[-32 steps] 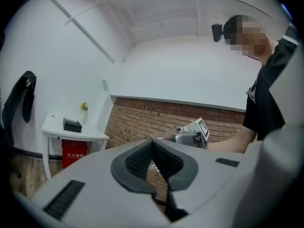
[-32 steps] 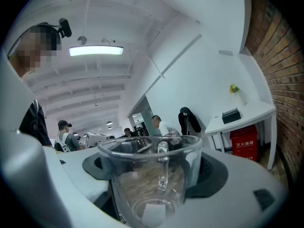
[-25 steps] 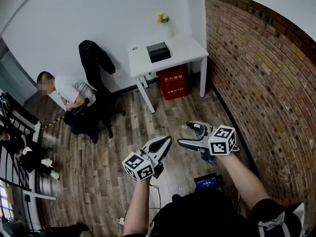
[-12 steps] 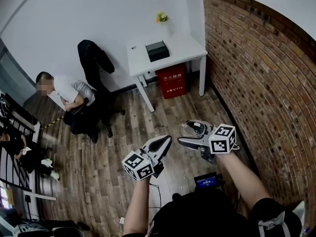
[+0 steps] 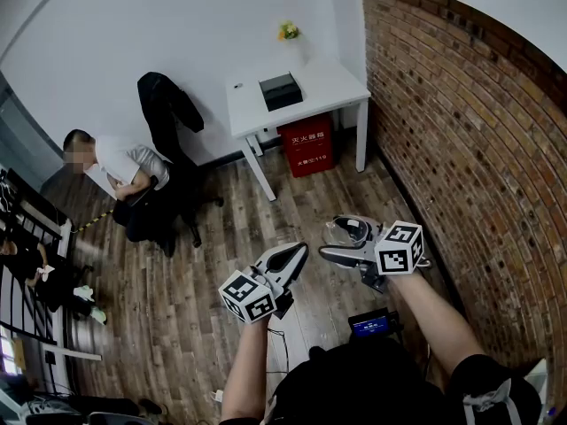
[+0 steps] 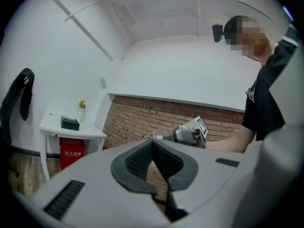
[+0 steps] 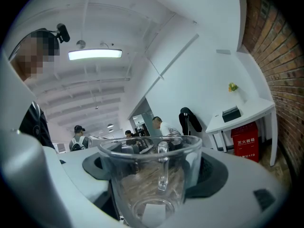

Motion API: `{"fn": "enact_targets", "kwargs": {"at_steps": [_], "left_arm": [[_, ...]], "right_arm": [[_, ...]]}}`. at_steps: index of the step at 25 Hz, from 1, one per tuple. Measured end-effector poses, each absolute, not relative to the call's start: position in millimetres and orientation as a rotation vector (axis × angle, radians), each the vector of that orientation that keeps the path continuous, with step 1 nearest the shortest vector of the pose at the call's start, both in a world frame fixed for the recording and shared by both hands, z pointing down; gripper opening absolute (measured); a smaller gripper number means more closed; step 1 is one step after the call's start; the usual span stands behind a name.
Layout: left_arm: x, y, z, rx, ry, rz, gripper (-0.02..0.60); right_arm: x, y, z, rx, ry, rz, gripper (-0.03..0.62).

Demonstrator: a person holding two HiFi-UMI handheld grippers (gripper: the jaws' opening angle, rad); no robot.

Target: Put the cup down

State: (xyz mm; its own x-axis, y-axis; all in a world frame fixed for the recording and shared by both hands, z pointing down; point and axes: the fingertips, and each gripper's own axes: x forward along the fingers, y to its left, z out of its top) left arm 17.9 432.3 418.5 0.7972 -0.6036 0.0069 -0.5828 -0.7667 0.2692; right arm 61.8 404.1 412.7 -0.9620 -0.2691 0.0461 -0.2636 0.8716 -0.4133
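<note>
The glass cup point(image 7: 151, 179) is clamped between the jaws of the right gripper point(image 5: 339, 243), held aloft; the left gripper point(image 5: 291, 257) is closed on nothing; setting-down is judged not yet begun; a white table point(image 5: 330, 87) is seen well ahead.

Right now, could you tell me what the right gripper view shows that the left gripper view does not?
Only the right gripper view: the glass cup clamped in the right gripper, and people behind. Only the left gripper view: the left gripper shut and empty, with the right gripper side-on. Both: the white table, its black box, the red box underneath, the brick wall.
</note>
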Motion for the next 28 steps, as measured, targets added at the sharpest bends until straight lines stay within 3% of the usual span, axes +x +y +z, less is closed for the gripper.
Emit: {"fn": "enact_targets", "kwargs": {"at_steps": [28], "left_arm": [[45.6,386.0,423.5,2.704,-0.986,-0.069,0.008]], "right_arm": [[108.2,360.9,421.9,-0.408,2.996,-0.715,0.428]]}}
